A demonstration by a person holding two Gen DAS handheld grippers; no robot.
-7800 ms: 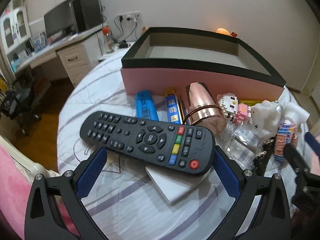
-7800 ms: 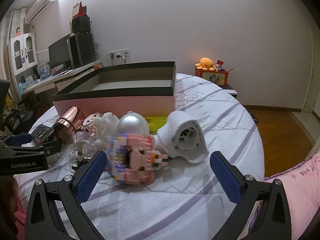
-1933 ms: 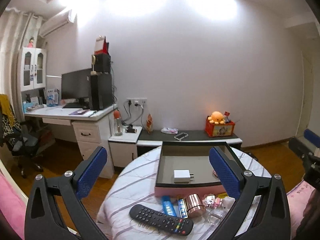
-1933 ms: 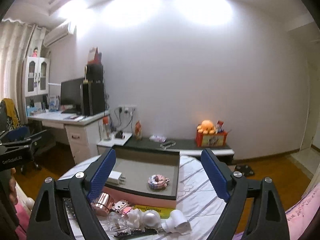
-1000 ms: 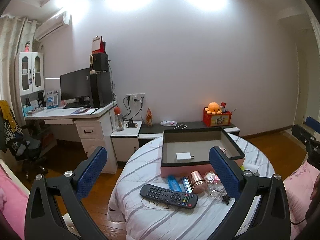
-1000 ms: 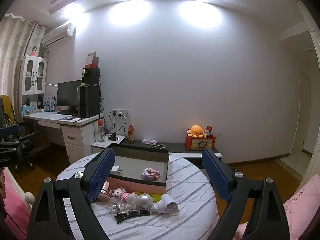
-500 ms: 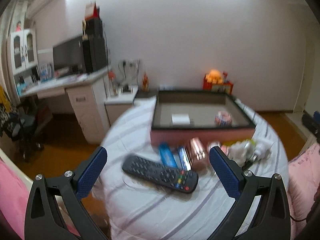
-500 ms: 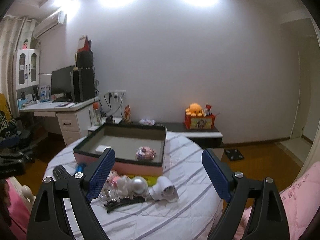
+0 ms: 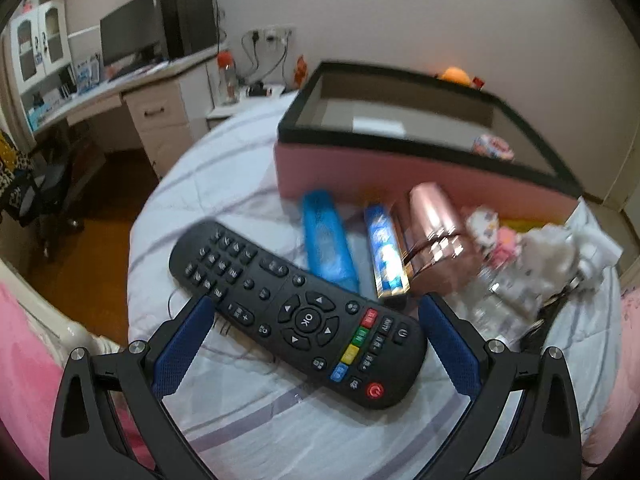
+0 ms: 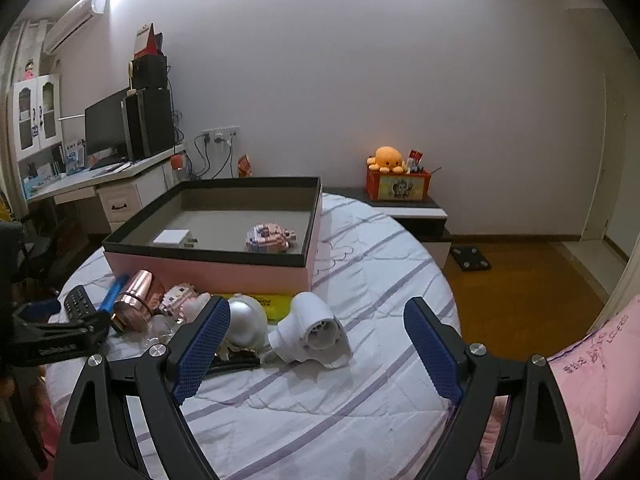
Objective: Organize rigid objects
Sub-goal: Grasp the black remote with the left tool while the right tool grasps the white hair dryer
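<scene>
Now my left claw (image 9: 312, 334) stands apart above the black remote (image 9: 294, 314) on the striped desk (image 9: 248, 408); my right claw (image 10: 316, 342) is apart too, near the white dryer (image 10: 314, 330), before the pink box (image 10: 208, 270).

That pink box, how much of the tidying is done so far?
Two things lie in the pink box: a white charger and a brick toy. Both grippers are open and empty. The remote, copper cup, white dryer and others remain outside.
</scene>
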